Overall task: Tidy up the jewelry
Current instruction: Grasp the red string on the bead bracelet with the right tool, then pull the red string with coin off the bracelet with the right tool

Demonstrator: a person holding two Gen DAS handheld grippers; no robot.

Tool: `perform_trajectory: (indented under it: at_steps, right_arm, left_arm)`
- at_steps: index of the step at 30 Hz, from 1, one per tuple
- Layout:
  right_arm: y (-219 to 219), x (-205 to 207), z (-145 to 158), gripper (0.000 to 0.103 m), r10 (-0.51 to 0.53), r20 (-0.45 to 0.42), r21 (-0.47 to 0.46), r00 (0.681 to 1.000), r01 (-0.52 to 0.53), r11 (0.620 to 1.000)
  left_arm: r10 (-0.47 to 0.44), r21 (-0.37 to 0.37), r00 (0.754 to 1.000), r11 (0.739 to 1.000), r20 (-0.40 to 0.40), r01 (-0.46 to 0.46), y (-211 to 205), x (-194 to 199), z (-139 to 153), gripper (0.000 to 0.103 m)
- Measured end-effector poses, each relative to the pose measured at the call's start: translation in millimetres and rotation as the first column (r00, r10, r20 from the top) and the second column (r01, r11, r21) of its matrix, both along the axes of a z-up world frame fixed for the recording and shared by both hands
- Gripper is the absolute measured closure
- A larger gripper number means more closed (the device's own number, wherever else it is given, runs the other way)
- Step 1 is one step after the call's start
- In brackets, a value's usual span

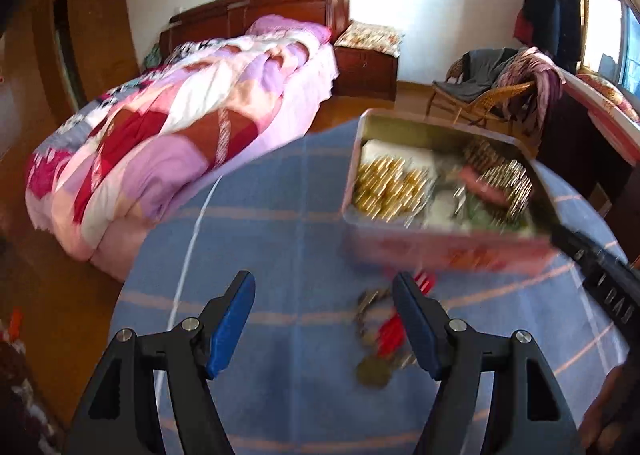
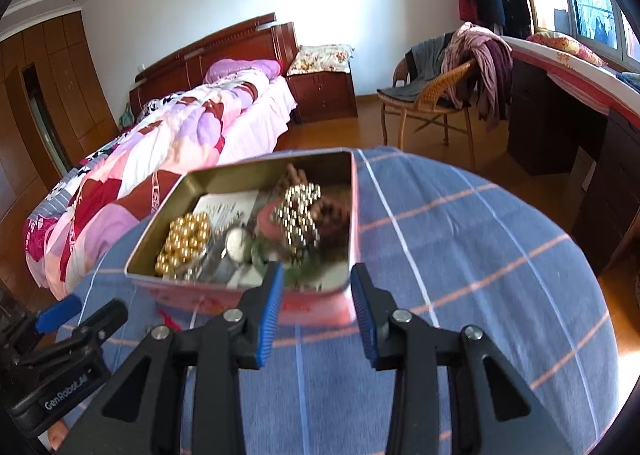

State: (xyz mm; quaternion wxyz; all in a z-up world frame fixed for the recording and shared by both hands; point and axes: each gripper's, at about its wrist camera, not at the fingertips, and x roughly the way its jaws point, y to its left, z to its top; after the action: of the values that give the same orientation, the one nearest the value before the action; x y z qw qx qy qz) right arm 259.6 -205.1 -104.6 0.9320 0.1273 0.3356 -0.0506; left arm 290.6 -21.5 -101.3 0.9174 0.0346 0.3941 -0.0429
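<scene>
The left claw (image 1: 324, 319) stands wide apart above the blue checked tabletop (image 1: 256, 223), nothing between its blue pads; blurred red and dull metal pieces of jewelry (image 1: 380, 339) lie on the cloth just beside its right finger. The right claw (image 2: 318, 311) is partly apart, its pads either side of the near right corner of the pink tin (image 2: 240, 301); whether they press it I cannot tell. The tin holds gold beads (image 2: 184, 241), silver beads (image 2: 300, 215) and other pieces
</scene>
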Motion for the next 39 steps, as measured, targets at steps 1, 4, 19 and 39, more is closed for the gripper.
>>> perform_trajectory:
  at_steps: [1,4,19,39]
  right_arm:
    - [1,-1,-1,0.064,0.007,-0.006,0.000,1.000,-0.007,1.000]
    - [9,-4,-3,0.064,0.047,-0.021,0.016,0.999,-0.046,0.999]
    - [79,35,-27,0.065,0.317,-0.129,0.102,0.940,-0.306,0.947]
    - [36,-5,7,0.095,0.250,-0.001,0.166,0.968,-0.247,0.955]
  left_arm:
    - [0.020,0.008,1.000,1.000,-0.018,-0.020,8,-5,-6,0.032]
    - [0.047,0.021,0.997,0.999,-0.056,-0.046,24,-15,-19,0.032]
    - [0.053,0.040,0.996,0.998,-0.067,-0.050,46,-28,-23,0.032]
    - [0.013,0.012,0.996,1.000,-0.089,-0.012,34,-23,-25,0.032]
